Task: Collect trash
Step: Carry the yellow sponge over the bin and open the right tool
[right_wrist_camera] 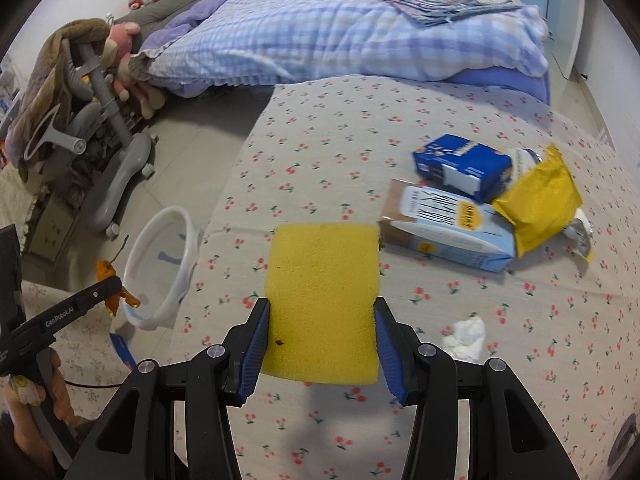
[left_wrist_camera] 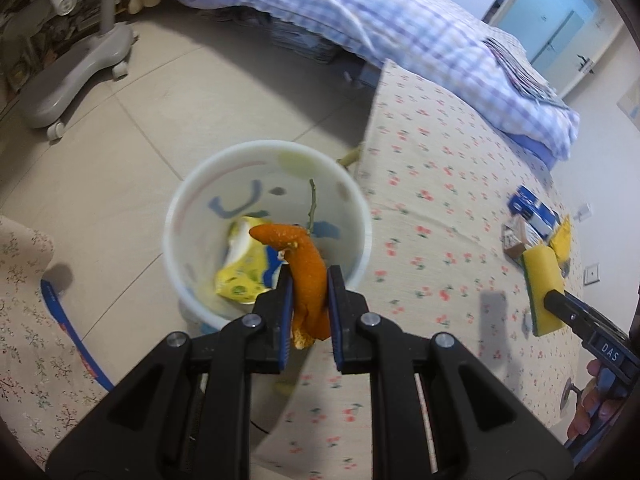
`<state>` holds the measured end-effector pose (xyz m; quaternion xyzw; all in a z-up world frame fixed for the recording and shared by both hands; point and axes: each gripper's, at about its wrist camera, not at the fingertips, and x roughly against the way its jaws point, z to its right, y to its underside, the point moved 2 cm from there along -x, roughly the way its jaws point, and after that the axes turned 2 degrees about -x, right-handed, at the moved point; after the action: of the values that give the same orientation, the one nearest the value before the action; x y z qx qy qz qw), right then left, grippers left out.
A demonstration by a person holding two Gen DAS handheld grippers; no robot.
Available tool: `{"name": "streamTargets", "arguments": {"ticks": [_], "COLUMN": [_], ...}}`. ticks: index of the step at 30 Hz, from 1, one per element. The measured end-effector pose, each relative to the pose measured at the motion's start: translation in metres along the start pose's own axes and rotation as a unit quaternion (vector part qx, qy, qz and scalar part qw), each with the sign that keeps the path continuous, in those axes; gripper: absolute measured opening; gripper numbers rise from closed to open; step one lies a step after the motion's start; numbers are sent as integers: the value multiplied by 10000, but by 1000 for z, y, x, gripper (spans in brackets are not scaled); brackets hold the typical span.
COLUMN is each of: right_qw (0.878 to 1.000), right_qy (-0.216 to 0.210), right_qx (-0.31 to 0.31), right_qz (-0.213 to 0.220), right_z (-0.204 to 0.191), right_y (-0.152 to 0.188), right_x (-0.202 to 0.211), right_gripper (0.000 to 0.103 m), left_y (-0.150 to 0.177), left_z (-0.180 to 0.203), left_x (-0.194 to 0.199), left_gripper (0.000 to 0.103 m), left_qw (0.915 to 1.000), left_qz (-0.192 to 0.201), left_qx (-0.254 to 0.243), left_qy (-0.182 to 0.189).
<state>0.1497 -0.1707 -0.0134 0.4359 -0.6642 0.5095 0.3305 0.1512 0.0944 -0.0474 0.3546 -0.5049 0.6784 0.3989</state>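
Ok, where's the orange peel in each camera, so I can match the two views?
Left wrist: the orange peel is at centre, clamped between the left gripper fingers, over the open white bin.
Right wrist: the peel is small at the left edge, sticking out of the left gripper, just left of the bin.
Shared landmark: the white bin beside the cherry-print tablecloth.

bin [left_wrist_camera: 266,224] on floor, left of table [left_wrist_camera: 440,184] | cartons [right_wrist_camera: 460,188] on table | bed [right_wrist_camera: 340,28] behind table
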Motion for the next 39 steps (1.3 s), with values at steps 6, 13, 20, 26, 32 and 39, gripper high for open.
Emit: {"name": "streamTargets", "arguments": {"ticks": [6, 13, 20, 26, 32, 39], "right_qw": [9999, 9993, 9976, 9961, 9945, 9889], "right_qy": [-110, -257, -439, -601, -761, -1178], "right_qx": [119, 273, 523, 633, 723, 909], "right_qz": [-22, -57, -87, -89, -33, 35], "right_z": [-28, -63, -104, -133, -157, -180], "right_y": [-4, -8, -11, -15, -19, -18], "right_x": [-11, -27, -44, -59, -70, -79], "right_gripper": [51, 51, 52, 52, 53, 63], "left_y": [-4, -5, 1, 3, 7, 7], "left_z": [-21, -41, -71, -95, -105, -106], "left_x": [-1, 2, 5, 10, 9, 8], "left_gripper": [33, 83, 93, 94, 94, 94], "left_qw": [9999, 9971, 9944, 9933, 9930, 9927], "left_qz": [-3, -46, -79, -122, -234, -252], "left_qx": [45, 8, 57, 228, 294, 287], "left_qy": [-163, -762, -1055, -1124, -1122, -1143]}}
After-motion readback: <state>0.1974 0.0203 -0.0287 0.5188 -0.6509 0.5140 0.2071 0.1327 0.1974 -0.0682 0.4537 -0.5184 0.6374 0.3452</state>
